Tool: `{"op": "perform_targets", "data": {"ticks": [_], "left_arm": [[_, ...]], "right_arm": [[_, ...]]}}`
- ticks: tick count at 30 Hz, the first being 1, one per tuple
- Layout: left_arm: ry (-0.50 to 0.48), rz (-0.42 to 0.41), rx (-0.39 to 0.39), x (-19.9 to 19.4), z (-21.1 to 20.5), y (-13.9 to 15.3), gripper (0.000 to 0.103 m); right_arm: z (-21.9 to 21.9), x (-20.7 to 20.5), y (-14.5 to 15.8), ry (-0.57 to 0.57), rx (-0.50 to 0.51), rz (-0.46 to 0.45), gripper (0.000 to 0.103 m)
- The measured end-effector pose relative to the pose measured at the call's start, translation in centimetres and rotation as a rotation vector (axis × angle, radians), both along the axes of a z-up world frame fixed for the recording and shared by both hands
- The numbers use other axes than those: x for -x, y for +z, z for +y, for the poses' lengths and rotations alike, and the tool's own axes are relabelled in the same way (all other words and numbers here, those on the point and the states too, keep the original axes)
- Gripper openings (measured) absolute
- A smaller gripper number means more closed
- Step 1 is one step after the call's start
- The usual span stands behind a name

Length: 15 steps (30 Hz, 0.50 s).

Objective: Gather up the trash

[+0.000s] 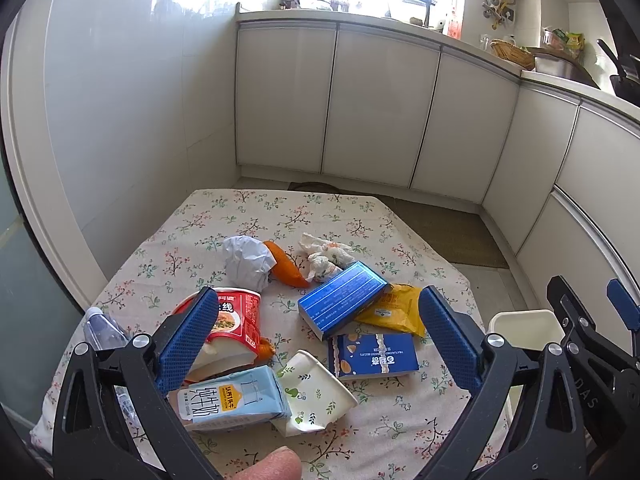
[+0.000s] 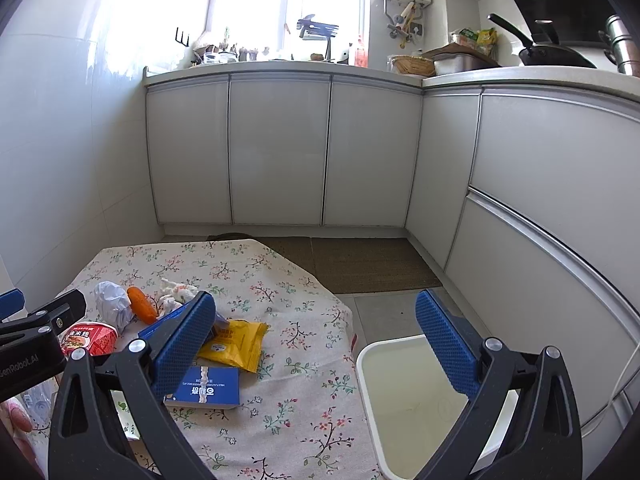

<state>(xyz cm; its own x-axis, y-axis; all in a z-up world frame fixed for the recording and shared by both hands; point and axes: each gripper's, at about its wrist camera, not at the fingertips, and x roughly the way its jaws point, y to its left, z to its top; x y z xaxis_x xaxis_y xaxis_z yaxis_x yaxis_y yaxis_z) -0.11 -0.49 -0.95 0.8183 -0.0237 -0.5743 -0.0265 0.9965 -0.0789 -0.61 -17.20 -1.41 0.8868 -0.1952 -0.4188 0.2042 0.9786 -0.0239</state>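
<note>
Left tongs are hanging wide open over the near part of the surface, holding nothing. Right tongs are likewise gaping and empty, hovering between the surface's right edge and the bin on the floor just right of it.

Trash is lying bunched on the cloth: milk carton and paper cup nearest, noodle cup on its side at left, two blue boxes and a yellow wrapper toward the right, crumpled paper, a carrot and tissue wads farther off.

Risks: pieces are touching or overlapping, so closing on one is likely dragging a neighbour along or nudging it off the edge. The crushed paper cup is looking prone to slip. The bottle at far left could roll. Any release short of the bin is landing on the floor.
</note>
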Motion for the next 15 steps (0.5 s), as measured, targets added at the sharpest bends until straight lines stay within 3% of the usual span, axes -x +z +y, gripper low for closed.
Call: {"op": "perform_targets", "data": {"ticks": [15], "left_arm": [[0.006,0.013,0.007,-0.23,0.26,-0.24,0.096]], "right_arm": [[-0.08,-0.21,-0.47,0.002,-0.002,0.004,0.098]]}}
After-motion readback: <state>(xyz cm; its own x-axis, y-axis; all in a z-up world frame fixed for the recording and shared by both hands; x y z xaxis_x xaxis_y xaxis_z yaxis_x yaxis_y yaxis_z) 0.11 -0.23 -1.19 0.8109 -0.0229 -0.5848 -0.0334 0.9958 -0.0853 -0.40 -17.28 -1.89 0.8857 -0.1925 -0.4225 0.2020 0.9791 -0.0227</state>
